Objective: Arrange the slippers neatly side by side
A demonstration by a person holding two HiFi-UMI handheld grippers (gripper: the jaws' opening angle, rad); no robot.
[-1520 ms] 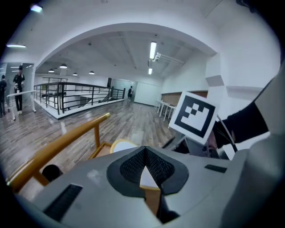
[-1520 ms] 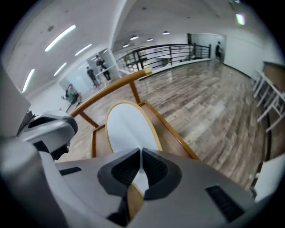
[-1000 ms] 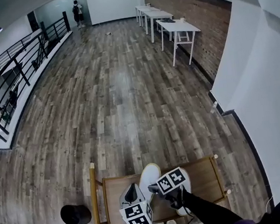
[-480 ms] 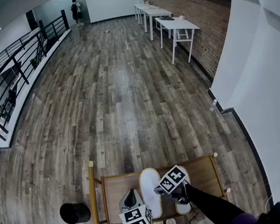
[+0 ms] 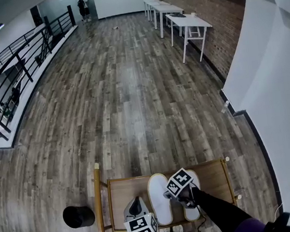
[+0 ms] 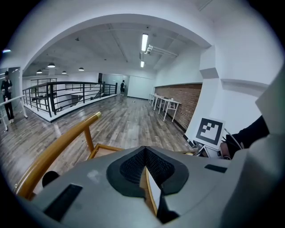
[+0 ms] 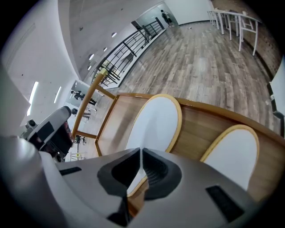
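Note:
Two white slippers with tan rims lie side by side on a wooden table [image 5: 122, 192]. My right gripper [image 7: 140, 151] points steeply down with its jaws shut on the near rim of the left slipper [image 7: 156, 124], also seen in the head view [image 5: 158, 200]. The right slipper [image 7: 231, 156] lies just beside it, partly hidden under the right gripper [image 5: 171, 194] in the head view. My left gripper [image 5: 137, 199] hovers left of the left slipper, its jaws together at the tips [image 6: 144, 149]; a sliver of slipper shows in the gap below them.
A gold bar handle [image 5: 99, 202] runs along the table's left side, and a black round bin [image 5: 77, 216] stands on the plank floor beyond it. White tables [image 5: 189, 23] line the far brick wall. A black railing [image 5: 19, 70] is at left, a white wall at right.
The left slipper, raised and tilted a second ago, has come down flat beside the right one. The right gripper sank with it. The left gripper dropped slightly.

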